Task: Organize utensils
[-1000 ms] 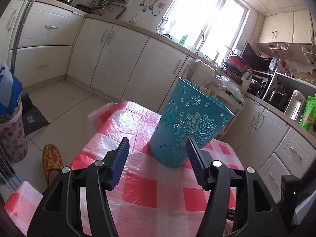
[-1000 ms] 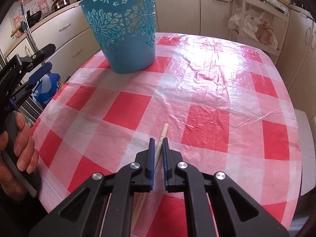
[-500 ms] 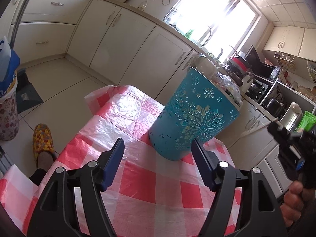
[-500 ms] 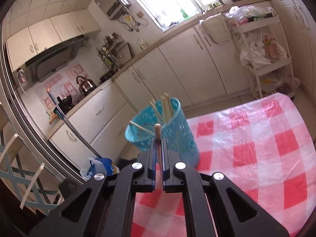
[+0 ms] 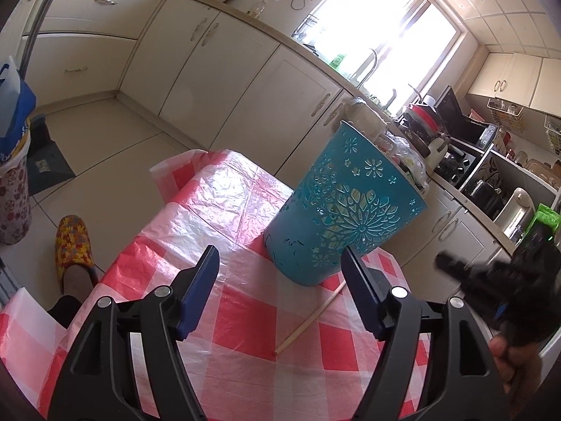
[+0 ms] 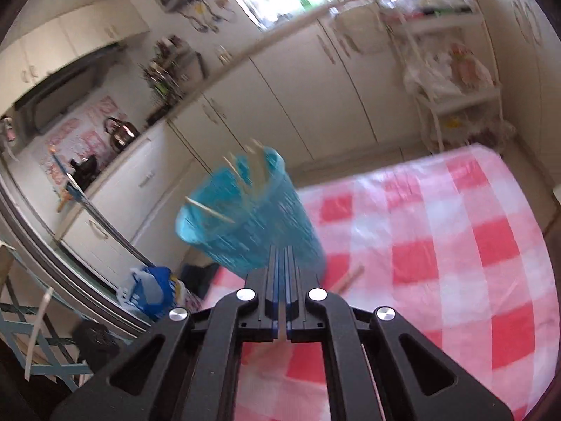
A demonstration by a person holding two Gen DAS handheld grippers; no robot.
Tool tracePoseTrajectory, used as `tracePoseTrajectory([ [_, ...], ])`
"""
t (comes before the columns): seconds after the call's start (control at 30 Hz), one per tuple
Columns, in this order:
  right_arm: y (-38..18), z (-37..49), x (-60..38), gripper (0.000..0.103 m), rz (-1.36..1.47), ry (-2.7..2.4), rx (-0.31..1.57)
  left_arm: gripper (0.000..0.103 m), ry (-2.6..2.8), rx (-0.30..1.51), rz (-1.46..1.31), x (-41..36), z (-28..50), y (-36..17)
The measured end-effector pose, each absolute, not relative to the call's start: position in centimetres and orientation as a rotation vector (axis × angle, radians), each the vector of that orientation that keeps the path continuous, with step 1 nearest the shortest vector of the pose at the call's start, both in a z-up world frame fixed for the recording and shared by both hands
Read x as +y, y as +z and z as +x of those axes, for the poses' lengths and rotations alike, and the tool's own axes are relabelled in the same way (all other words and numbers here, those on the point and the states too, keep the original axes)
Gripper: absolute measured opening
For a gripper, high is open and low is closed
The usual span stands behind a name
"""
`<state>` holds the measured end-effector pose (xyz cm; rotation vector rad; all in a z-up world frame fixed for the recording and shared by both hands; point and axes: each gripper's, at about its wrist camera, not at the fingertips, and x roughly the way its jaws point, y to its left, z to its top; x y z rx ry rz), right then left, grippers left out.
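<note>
The basket (image 5: 345,217) stands on the table (image 5: 217,217) near its far edge, with chopsticks (image 6: 245,172) leaning inside it. One chopstick (image 5: 308,319) lies flat on the table just before the basket. Cabinets (image 5: 245,80) run behind the table; a slipper (image 5: 74,245) sits on the floor to its left.

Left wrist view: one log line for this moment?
left tongs: open, empty, facing basket | right tongs: shut, grip unclear | chopstick: lying loose beside basket
</note>
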<state>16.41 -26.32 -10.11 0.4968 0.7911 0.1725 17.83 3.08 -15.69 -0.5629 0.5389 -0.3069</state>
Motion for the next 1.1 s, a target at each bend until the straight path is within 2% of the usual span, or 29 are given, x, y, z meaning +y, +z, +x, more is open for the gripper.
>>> tracePoseTrajectory([
  [0.07,-13.2,17.2,-26.4,0.003,0.512,0.131,0.881,0.07,-0.309,0.543,-0.557,3.0,17.9,-15.7],
  [0.17,-14.8,19.0,-25.3,0.004,0.457,0.062,0.903,0.07,-0.309,0.544,-0.555,2.9,17.9,-15.6],
  [0.2,-15.0,19.8,-24.9,0.013,0.443,0.049,0.903,0.07,-0.307,0.546,-0.555,2.9,17.9,-15.6],
  [0.23,-15.4,20.4,-24.7,0.039,0.429,0.035,0.899,0.07,-0.308,0.547,-0.554,2.8,18.0,-15.5],
  [0.27,-15.4,21.0,-24.1,0.051,0.407,0.006,0.883,0.071,-0.311,0.55,-0.55,2.7,18.0,-15.5],
  [0.3,-15.3,21.5,-23.7,0.057,0.385,-0.01,0.87,0.071,-0.318,0.551,-0.547,2.6,18.1,-15.5],
  [0.6,-17.0,23.5,-18.6,0.06,0.029,-0.042,0.963,0.073,-0.324,0.546,-0.565,2.7,18.0,-15.6],
  [0.8,-16.9,20.7,-20.7,0.06,-0.009,0.039,0.999,0.075,-0.322,0.543,-0.572,2.8,17.9,-15.7],
  [0.87,-16.8,20.1,-22.7,0.057,0.018,0.017,1.006,0.075,-0.323,0.542,-0.572,2.9,17.9,-15.7],
  [0.93,-16.6,20.0,-24.3,0.045,0.091,0.028,1.011,0.076,-0.323,0.542,-0.572,2.9,17.9,-15.7],
  [1.1,-16.6,20.9,-24.5,0.04,0.107,0.03,1.025,0.076,-0.32,0.544,-0.575,2.9,18.0,-15.8],
])
